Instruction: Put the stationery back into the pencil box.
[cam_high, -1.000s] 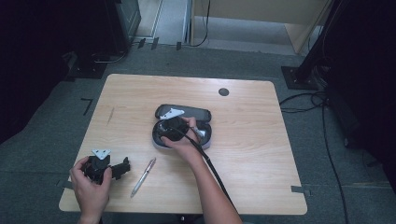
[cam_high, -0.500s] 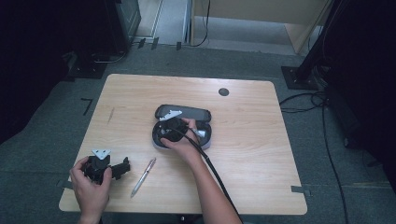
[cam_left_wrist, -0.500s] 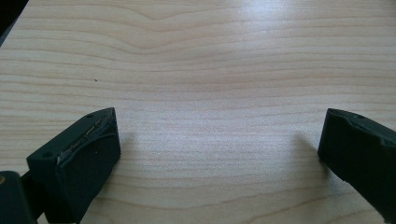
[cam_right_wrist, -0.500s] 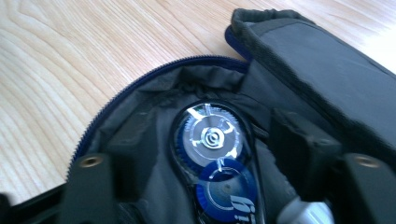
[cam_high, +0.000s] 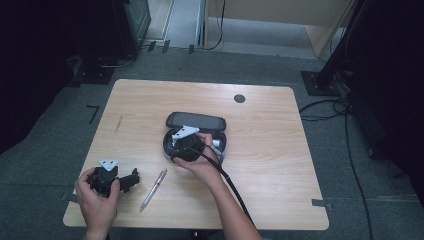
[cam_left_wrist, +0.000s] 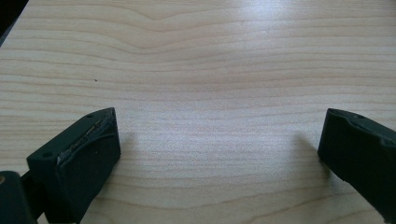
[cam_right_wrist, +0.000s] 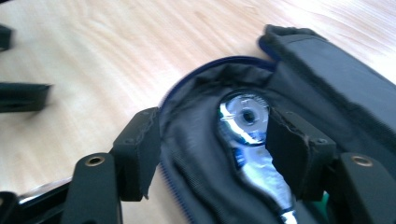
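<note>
Overhead, my wooden bench (cam_high: 150, 105) carries an open dark pouch (cam_high: 196, 121) near its middle, its lid folded back toward the far edge. My right tool (cam_right_wrist: 212, 149) reaches into that pouch, jaws spread, one on the outside of the near wall and the other inside, beside a shiny metal ratchet wrench (cam_right_wrist: 247, 135) lying in the lining. Nothing is pinched yet, as far as I can tell. My left tool (cam_high: 112, 179) rests at the near left corner of the bench, jaws spread wide over bare wood. A silver pen (cam_high: 153, 189) lies between my two hands, just beside the left tool and well apart from the pouch.

To do this step well, I judge that I should bring the outer jaw over the rim so both pads straddle the wrench's round head or handle, close firmly because polished steel slips, and lift straight up so the soft wall does not snag or drag the pouch along. No brand, label or writing can be read on any of these things.
</note>
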